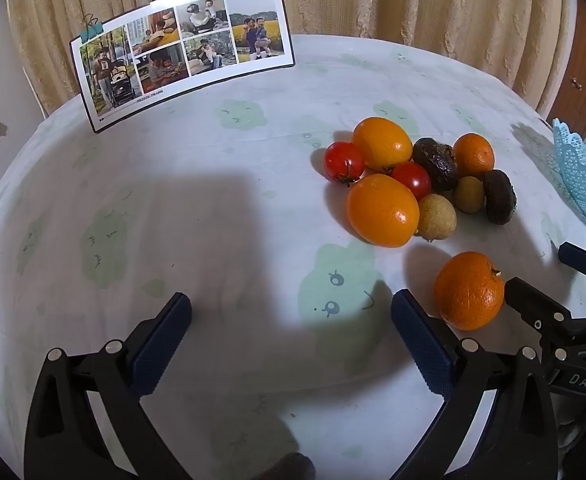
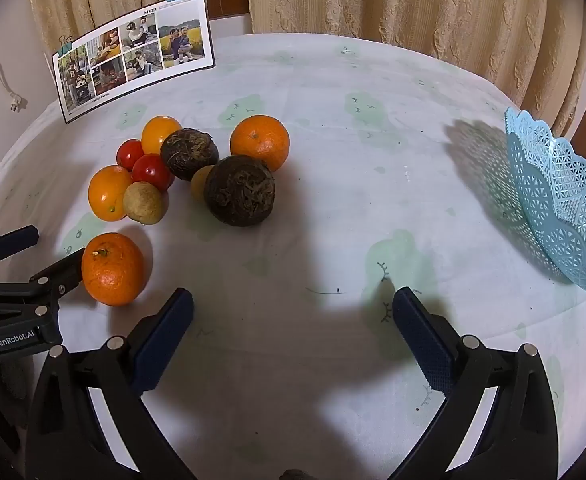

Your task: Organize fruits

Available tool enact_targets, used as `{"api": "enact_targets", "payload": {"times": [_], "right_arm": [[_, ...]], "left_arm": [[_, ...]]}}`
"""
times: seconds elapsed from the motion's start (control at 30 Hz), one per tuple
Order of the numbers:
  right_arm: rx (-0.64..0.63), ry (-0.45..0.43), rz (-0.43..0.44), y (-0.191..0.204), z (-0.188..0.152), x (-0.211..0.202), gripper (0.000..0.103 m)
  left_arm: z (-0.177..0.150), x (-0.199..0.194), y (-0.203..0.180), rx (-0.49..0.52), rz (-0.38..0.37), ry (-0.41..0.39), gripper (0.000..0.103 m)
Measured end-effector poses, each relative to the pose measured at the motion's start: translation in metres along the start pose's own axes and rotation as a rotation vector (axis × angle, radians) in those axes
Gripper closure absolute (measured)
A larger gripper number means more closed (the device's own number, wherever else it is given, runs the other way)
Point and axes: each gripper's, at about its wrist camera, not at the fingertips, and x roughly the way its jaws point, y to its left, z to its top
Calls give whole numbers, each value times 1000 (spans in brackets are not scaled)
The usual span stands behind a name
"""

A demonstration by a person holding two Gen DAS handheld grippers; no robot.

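Beige curtains hang behind my table. White cloth with pale green prints covers it. Wooden cabinet at far right edge.

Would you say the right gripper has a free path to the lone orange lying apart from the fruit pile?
Probably yes. The right gripper is open and empty, and the lone orange sits on bare tablecloth. The open left gripper hovers close beside it, so they might crowd each other.

"MEET" heads the photo sheet; "GenRobot.AI" marks the left tongs.
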Motion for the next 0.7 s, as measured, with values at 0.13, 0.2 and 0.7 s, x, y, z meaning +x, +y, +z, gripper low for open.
{"api": "enact_targets", "payload": {"times": [0.13, 0.2, 0.7], "right_arm": [[0, -1, 0, 0, 1, 1, 2], [1, -3, 1, 0, 0, 1, 2], [0, 3, 2, 0, 1, 0, 2]], "left_arm": [[1, 0, 2, 4, 0, -1, 5], [-1, 0, 4, 6, 4, -3, 5], [-1, 0, 0, 19, 8, -1, 5]]}}
